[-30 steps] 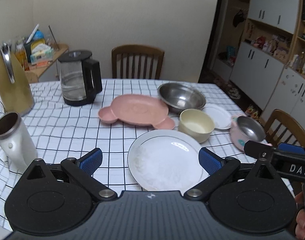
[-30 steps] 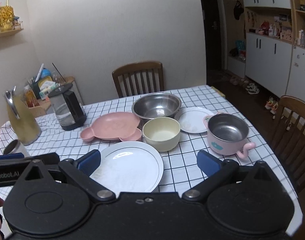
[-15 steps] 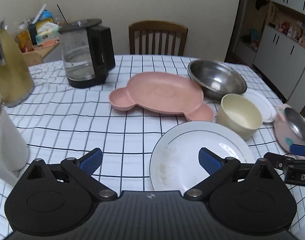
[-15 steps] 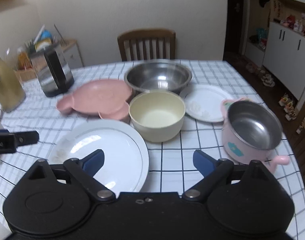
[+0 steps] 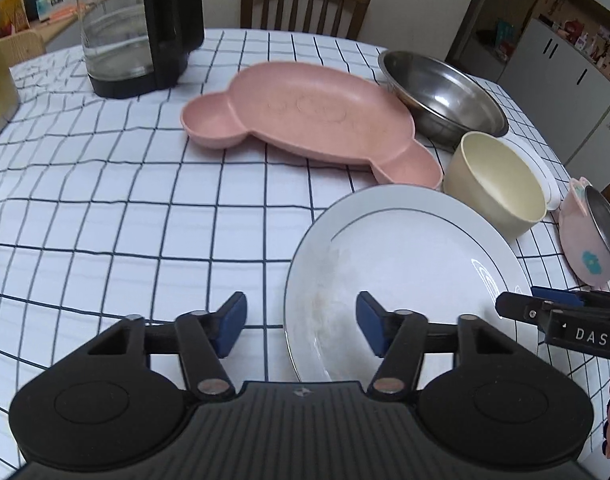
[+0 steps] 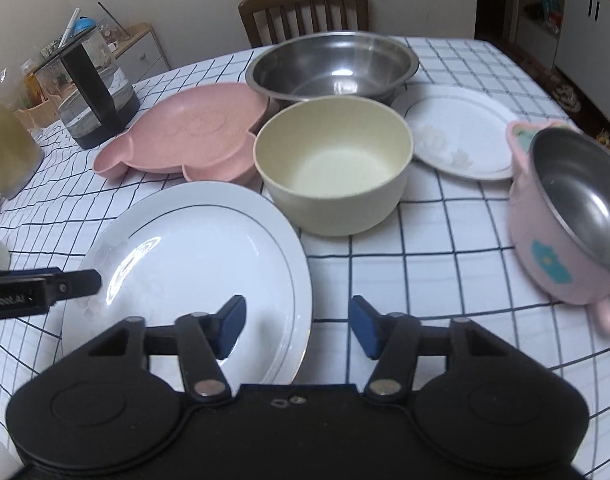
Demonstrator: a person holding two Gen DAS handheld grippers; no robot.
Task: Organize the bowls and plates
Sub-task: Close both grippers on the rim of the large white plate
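Note:
A large white plate lies nearest on the checked tablecloth. My left gripper hangs over its left rim and my right gripper over its right rim. Both sets of jaws are closing with the rim between them, and the pads stand clear of it. Behind the plate sit a cream bowl, a pink bear-shaped plate, a steel bowl and a small white plate. A pink pot with a steel lining stands at the right.
A glass kettle stands at the back left of the table, with a yellow flask further left. A wooden chair is at the far side. White cabinets line the right wall.
Both grippers have come down and forward toward the large white plate. Their jaws have narrowed from wide open to about half, each now straddling a rim of the plate.

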